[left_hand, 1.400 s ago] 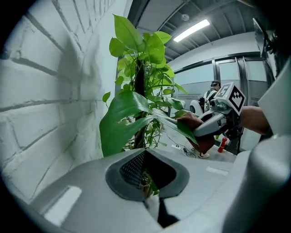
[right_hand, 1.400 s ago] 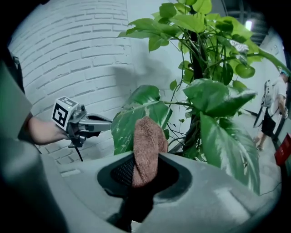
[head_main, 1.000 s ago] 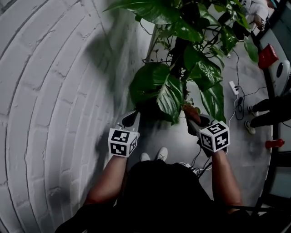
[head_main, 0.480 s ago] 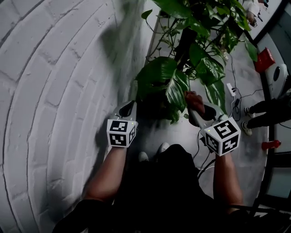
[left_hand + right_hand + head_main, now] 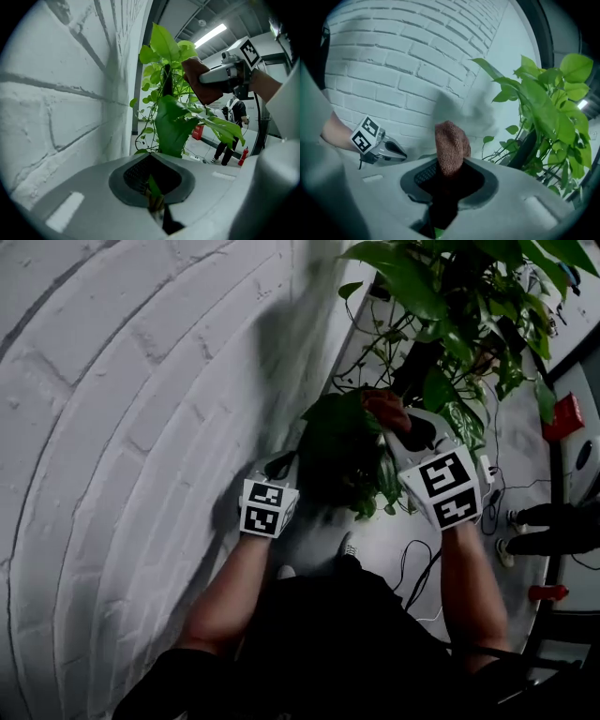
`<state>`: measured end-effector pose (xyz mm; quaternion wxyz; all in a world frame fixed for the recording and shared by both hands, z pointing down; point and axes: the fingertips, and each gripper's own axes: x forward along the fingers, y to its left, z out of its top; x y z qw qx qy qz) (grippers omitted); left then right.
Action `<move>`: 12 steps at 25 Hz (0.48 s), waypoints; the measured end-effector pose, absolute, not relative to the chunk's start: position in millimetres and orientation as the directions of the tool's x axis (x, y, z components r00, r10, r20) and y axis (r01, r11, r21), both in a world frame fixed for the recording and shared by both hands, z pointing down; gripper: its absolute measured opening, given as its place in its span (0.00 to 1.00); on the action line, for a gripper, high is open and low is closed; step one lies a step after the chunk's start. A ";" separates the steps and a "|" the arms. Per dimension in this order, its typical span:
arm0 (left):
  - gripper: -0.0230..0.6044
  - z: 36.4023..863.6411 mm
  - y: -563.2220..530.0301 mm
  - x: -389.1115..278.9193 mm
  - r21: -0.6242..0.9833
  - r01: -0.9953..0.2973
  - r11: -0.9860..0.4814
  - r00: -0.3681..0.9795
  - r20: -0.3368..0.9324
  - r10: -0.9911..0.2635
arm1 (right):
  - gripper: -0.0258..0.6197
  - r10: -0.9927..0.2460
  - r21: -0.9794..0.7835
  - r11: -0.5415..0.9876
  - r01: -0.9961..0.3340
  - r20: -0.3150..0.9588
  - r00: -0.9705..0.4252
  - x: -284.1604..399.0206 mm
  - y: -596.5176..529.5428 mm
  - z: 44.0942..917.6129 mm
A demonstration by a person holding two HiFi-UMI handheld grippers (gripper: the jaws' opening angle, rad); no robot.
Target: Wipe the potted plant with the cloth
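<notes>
Left gripper (image 5: 284, 463): forearm extended, low beside brick wall (image 5: 141, 427), jaws pinching leaf (image 5: 330, 427) | Right gripper (image 5: 394, 427): raised higher, clamping cloth (image 5: 382, 406) just above that leaf | Potted plant (image 5: 441, 343): directly ahead

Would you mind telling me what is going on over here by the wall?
A person is cleaning a potted plant beside a white brick wall, with a gripper in each hand. The left gripper is shut on the stalk end of a large leaf and holds it out. The right gripper is shut on a brown cloth, which is up by the top side of that leaf, placed for a wipe.
</notes>
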<state>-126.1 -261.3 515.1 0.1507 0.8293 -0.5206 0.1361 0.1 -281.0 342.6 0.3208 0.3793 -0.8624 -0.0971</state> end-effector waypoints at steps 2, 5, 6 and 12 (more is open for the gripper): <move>0.06 516.5 -273.2 -130.6 0.117 -0.914 -0.389 0.403 0.379 -0.833 | 0.14 -0.721 0.416 0.689 -0.594 0.480 -0.500 1.7 -303.6 341.4; 0.06 533.4 -289.4 -135.0 0.133 -0.921 -0.365 0.387 0.405 -0.829 | 0.14 -0.720 0.401 0.688 -0.605 0.487 -0.495 7.6 -328.3 344.0; 0.06 541.6 -294.6 -134.9 0.138 -0.922 -0.362 0.386 0.417 -0.823 | 0.14 -0.716 0.393 0.691 -0.607 0.491 -0.497 9.3 -333.7 346.1; 0.06 560.3 -315.7 -102.2 0.148 -0.891 -0.430 0.452 0.402 -0.796 | 0.14 -0.672 0.360 0.728 -0.583 0.539 -0.508 10.3 -351.8 376.1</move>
